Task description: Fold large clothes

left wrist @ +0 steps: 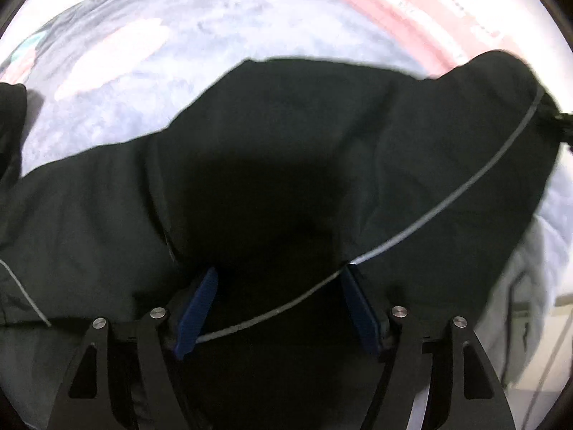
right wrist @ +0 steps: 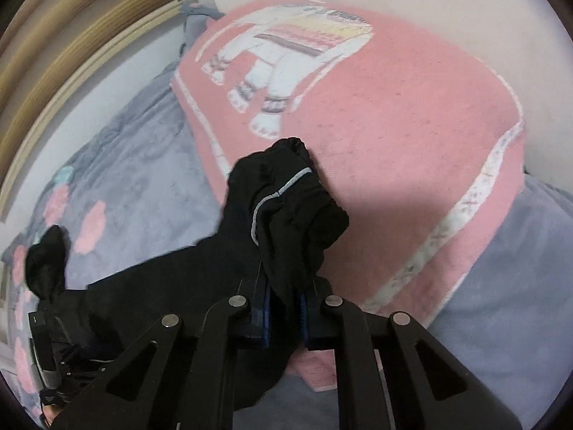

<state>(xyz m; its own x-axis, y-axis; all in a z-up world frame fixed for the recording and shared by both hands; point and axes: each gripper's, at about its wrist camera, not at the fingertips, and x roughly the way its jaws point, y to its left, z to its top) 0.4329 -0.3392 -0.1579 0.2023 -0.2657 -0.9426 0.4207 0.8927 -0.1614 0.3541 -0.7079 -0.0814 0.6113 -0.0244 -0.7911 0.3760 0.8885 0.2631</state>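
Observation:
A large black garment [left wrist: 286, 136] with a thin grey stripe [left wrist: 465, 186] lies spread on the bed, filling most of the left wrist view. My left gripper [left wrist: 280, 268] hangs over it, pointing steeply down. Its blue pads [left wrist: 200, 304] stand wide apart, and the stripe runs across the gap between them without being pinched. In the right wrist view my right gripper [right wrist: 284, 286] is shut on a bunched end of the same black garment [right wrist: 286, 215], with a striped fold sticking up past the fingers. The rest of the cloth trails off to the lower left.
A pink towel with a white elephant [right wrist: 376, 136] lies under the gripped end; its edge also shows as a pink band [left wrist: 412, 10]. The bed has a blue-grey blanket with pink flowers [right wrist: 136, 186]. A wooden bed frame [right wrist: 71, 43] runs along the upper left.

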